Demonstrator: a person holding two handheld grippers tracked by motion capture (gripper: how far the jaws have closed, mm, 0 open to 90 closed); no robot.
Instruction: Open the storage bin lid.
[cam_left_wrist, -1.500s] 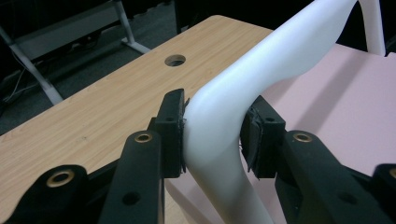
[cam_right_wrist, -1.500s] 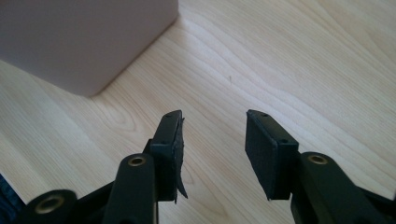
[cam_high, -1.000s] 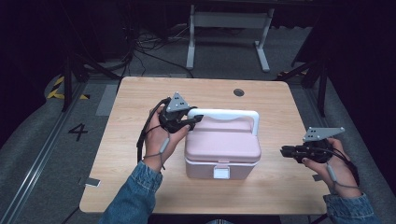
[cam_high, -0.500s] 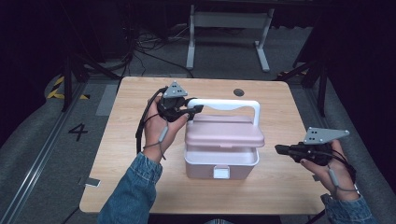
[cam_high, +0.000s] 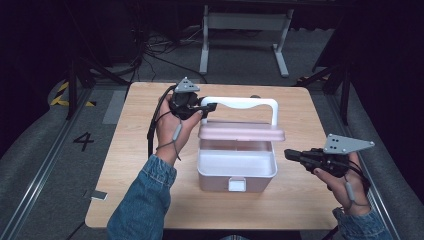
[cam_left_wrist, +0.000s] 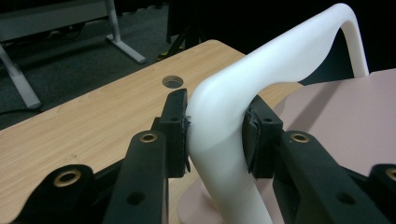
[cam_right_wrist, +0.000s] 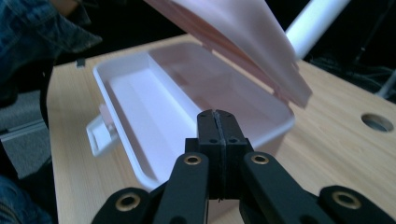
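Left gripper (cam_left_wrist: 215, 133): fingers clamp white handle (cam_high: 240, 104), pink lid (cam_high: 241, 131) half-raised.
Right gripper (cam_right_wrist: 217, 122): fingers clenched, empty.
Risk: handle slipping, lid slamming onto box (cam_high: 236, 172).

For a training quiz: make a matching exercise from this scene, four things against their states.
Things:
1. left tongs
2. right tongs
3. pink lid
4. white latch

States:
A. shut on nothing, beside the box
B. hangs at the box's front wall
C. raised, box open
D. shut on the white handle

Pairs: 1-D, 2-A, 3-C, 4-B
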